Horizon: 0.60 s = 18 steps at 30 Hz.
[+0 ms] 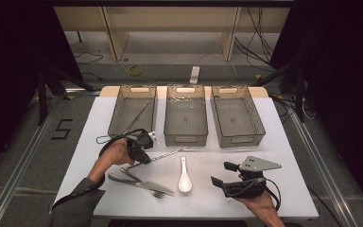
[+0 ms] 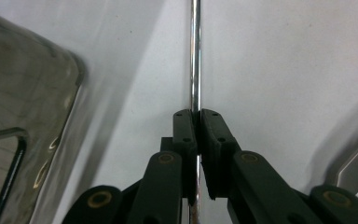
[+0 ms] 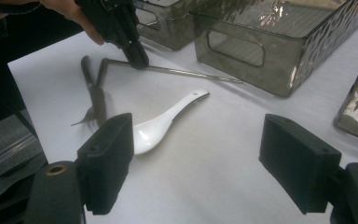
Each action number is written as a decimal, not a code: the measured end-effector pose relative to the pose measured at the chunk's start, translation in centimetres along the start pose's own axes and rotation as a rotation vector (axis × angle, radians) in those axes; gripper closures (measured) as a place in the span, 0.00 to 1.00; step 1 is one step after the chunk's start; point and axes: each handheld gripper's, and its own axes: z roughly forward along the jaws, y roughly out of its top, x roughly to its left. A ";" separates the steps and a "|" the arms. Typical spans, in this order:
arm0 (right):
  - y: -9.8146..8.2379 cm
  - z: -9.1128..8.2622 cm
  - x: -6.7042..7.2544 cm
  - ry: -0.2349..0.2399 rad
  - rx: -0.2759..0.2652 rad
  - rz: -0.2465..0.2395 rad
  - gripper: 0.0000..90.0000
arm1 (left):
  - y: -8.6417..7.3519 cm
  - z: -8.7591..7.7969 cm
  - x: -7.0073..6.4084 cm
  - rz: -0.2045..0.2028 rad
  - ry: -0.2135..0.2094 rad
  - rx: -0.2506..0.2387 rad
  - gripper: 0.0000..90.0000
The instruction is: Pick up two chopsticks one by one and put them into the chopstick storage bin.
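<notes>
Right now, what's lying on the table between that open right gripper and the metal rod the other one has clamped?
In the right gripper view, a white spoon lies between the right gripper and the metal rod; otherwise bare white table.

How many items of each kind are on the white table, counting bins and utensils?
Smoky translucent plastic bins: 3 (left, middle, right)
Thin shiny metal chopsticks: 2 (one in the left bin, one on the table)
White ceramic soup spoon: 1
Steel fork: 1
Steel knife: 1
Total: 8
</notes>
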 end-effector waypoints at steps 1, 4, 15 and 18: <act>0.0 0.0 0.0 0.000 0.000 0.000 0.30 | 0.0 -0.1 -0.1 0.002 0.005 -0.004 0.94; 0.0 0.0 0.0 0.002 0.001 0.002 0.30 | 0.1 -0.5 -0.2 0.003 0.004 -0.020 0.94; 0.0 0.0 0.0 0.003 0.004 0.002 0.30 | 0.5 -1.8 -1.0 -0.003 -0.016 -0.046 0.94; 0.0 0.0 0.0 0.003 0.004 0.004 0.30 | 0.8 -2.4 -1.4 -0.003 -0.029 -0.060 0.94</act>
